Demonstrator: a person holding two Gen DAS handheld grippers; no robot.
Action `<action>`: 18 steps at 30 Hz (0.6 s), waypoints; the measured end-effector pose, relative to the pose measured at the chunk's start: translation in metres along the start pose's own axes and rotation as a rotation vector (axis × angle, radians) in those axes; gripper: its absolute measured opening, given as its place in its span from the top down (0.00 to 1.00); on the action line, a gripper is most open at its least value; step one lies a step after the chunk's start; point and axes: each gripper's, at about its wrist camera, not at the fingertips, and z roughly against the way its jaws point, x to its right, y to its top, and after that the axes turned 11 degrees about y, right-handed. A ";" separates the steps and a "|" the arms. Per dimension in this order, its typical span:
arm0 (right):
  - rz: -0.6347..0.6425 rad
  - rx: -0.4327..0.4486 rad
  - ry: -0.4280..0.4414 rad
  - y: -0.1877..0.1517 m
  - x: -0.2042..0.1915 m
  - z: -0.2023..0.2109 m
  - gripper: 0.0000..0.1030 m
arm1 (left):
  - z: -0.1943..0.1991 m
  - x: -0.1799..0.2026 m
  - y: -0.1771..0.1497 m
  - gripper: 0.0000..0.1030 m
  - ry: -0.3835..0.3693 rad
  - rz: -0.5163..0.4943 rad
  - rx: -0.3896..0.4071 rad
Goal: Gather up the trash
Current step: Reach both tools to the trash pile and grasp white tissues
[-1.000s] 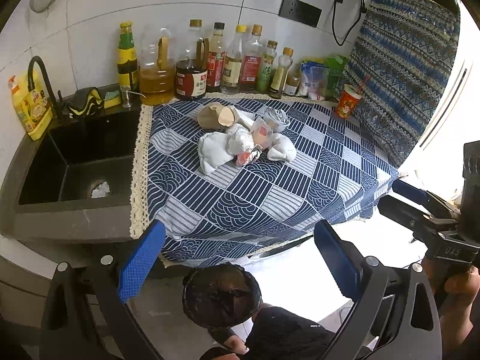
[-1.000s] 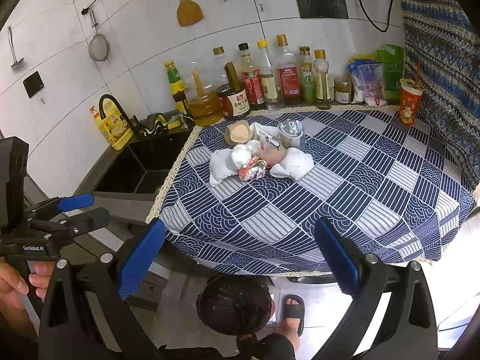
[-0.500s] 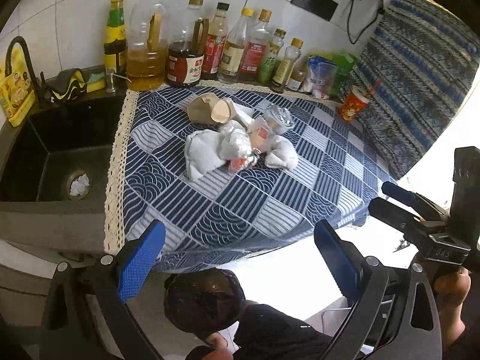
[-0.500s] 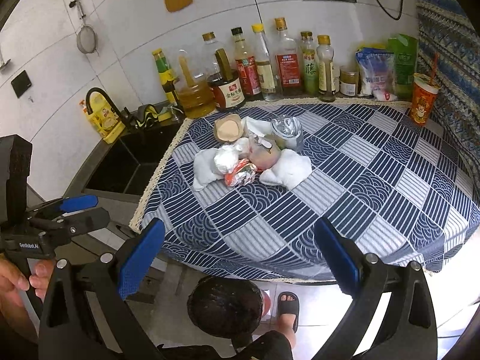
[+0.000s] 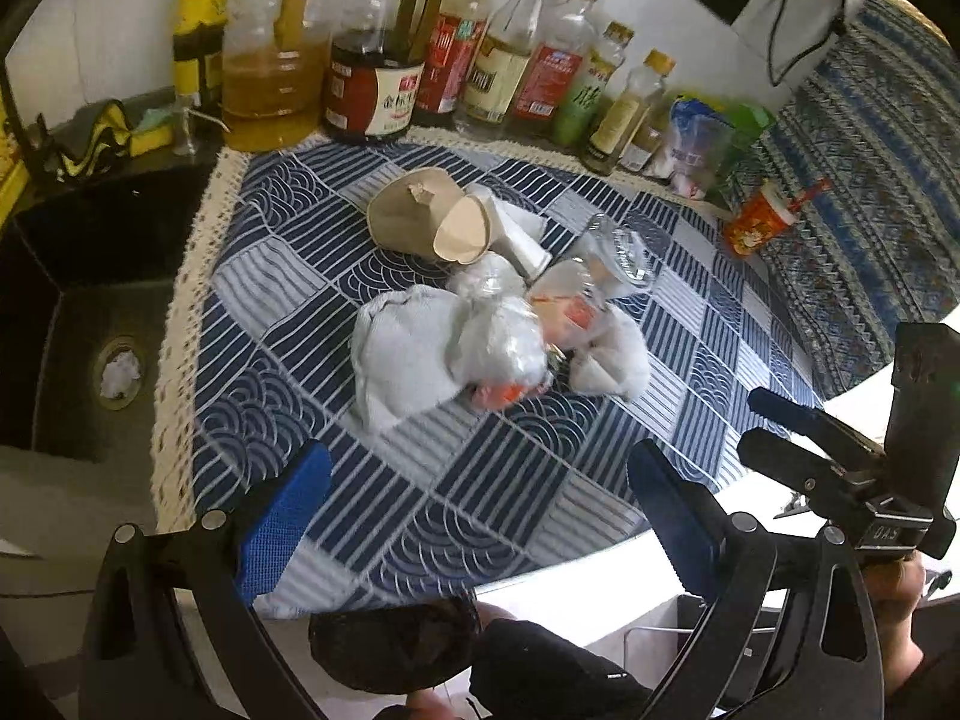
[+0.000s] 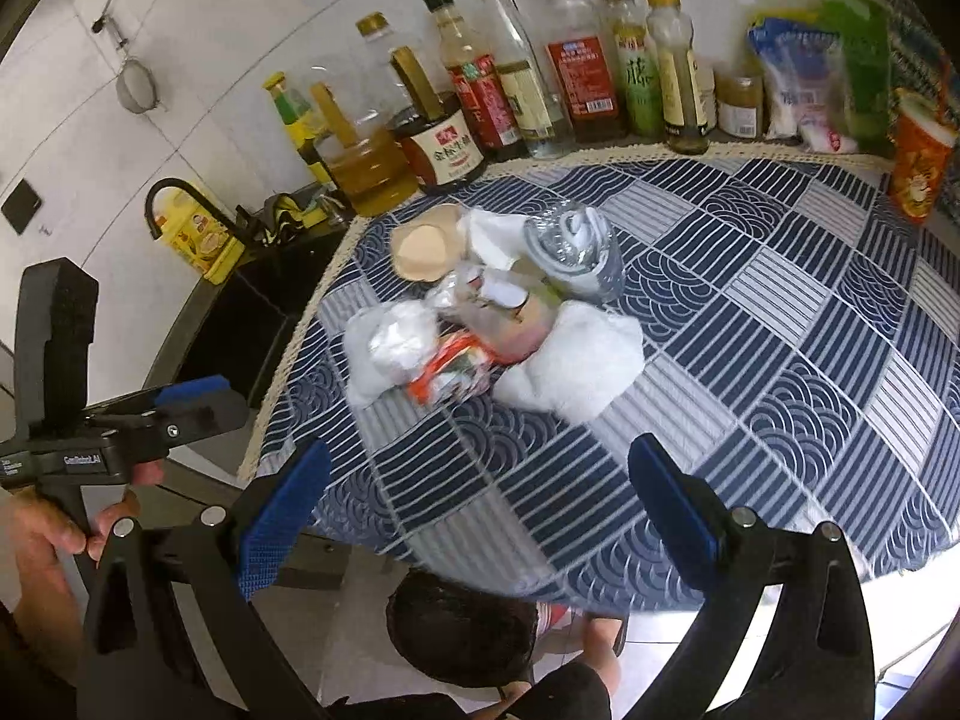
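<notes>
A pile of trash lies in the middle of the blue patterned tablecloth (image 5: 480, 480): a crushed brown paper cup (image 5: 429, 222), crumpled white tissues (image 5: 408, 354), a clear plastic cup (image 5: 612, 255) and a red-orange wrapper (image 5: 510, 393). The same pile shows in the right wrist view: paper cup (image 6: 426, 243), tissues (image 6: 576, 369), wrapper (image 6: 450, 372), plastic cup (image 6: 570, 246). My left gripper (image 5: 480, 516) is open and empty over the near table edge, short of the pile. My right gripper (image 6: 480, 510) is open and empty, also short of the pile.
A row of sauce and oil bottles (image 5: 384, 60) stands along the back wall. A black sink (image 5: 78, 324) lies left of the table. A red drink cup (image 5: 759, 222) and snack bags (image 6: 810, 72) stand at the back right. The tablecloth also shows in the right wrist view (image 6: 780, 360).
Both grippers have moved forward and lower toward the table, so the trash pile looks closer. Both stay open. The trash has not moved.
</notes>
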 end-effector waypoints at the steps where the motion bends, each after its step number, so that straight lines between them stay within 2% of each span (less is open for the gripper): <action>1: 0.005 -0.012 -0.008 0.005 0.006 -0.006 0.04 | -0.006 -0.003 0.004 0.07 0.005 0.002 -0.004; 7: -0.007 -0.081 0.004 0.023 0.041 -0.042 0.05 | -0.049 -0.027 0.029 0.08 0.025 0.035 -0.037; 10: -0.016 -0.110 0.003 0.030 0.057 -0.056 0.12 | -0.067 -0.038 0.037 0.09 0.046 0.046 -0.050; 12: -0.023 -0.131 0.007 0.033 0.065 -0.065 0.18 | -0.078 -0.041 0.041 0.14 0.049 0.042 -0.068; 15: -0.030 -0.153 0.014 0.036 0.074 -0.076 0.19 | -0.094 -0.043 0.045 0.19 0.062 0.032 -0.091; 17: -0.039 -0.166 0.018 0.037 0.078 -0.082 0.19 | -0.103 -0.043 0.046 0.23 0.042 0.029 -0.112; 18: -0.049 -0.168 0.018 0.038 0.081 -0.085 0.19 | -0.106 -0.041 0.046 0.28 0.026 0.014 -0.117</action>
